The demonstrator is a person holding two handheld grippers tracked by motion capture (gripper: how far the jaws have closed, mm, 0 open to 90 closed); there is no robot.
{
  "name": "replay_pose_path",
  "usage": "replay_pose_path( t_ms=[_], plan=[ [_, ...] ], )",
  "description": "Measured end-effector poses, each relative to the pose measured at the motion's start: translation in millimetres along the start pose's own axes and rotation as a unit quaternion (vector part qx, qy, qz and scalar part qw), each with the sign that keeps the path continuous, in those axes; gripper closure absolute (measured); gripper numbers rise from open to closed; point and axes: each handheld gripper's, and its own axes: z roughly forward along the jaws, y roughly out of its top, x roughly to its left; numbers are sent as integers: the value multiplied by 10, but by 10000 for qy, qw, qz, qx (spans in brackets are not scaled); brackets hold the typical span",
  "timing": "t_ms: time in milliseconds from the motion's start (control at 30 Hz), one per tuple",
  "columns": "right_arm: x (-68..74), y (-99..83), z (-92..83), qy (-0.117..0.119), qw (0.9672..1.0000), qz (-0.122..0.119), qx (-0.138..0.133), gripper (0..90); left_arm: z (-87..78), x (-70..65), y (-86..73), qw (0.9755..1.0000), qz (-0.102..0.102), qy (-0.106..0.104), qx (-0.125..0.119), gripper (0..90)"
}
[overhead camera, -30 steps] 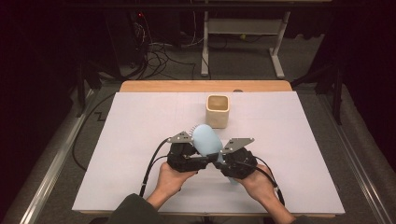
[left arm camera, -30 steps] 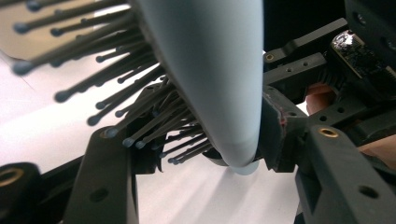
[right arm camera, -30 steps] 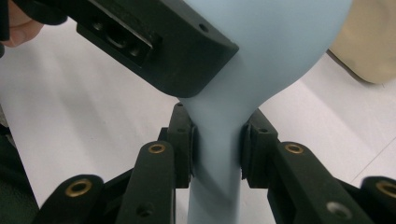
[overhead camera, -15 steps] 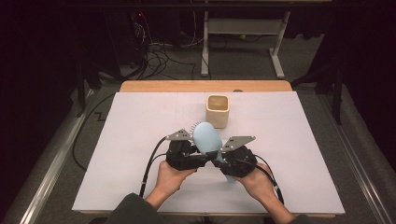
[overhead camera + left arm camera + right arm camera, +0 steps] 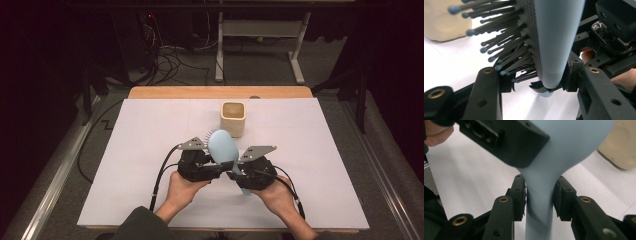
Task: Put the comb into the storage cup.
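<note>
Over white table (image 5: 150,150): left claw (image 5: 537,82) tight on hairbrush (image 5: 556,37).

Obstacles: a beige square cup (image 5: 233,118) stands upright on the white table cover (image 5: 140,150), just beyond the light-blue hairbrush (image 5: 222,147) held between the left gripper (image 5: 212,167) and right gripper (image 5: 239,172). The brush head, bristles (image 5: 499,37) towards the left, rises near the cup with only a narrow gap between. Free room: broad bare cover left of the left hand (image 5: 181,190), right of the right hand (image 5: 275,196), and either side of the cup.
</note>
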Motion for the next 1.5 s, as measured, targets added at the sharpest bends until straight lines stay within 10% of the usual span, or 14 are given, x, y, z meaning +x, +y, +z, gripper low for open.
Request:
replay_pose_path(
  t_ms=[967, 1500],
  plan=[
    [-210, -437, -400, -43, 9970, 511, -583, 474, -208, 87, 60, 9992, 6, 349, -187, 538],
    [-417, -932, -675, -550, 9899, 853, -989, 366, -324, 108, 155, 9983, 67, 509, -268, 539]
  ],
)
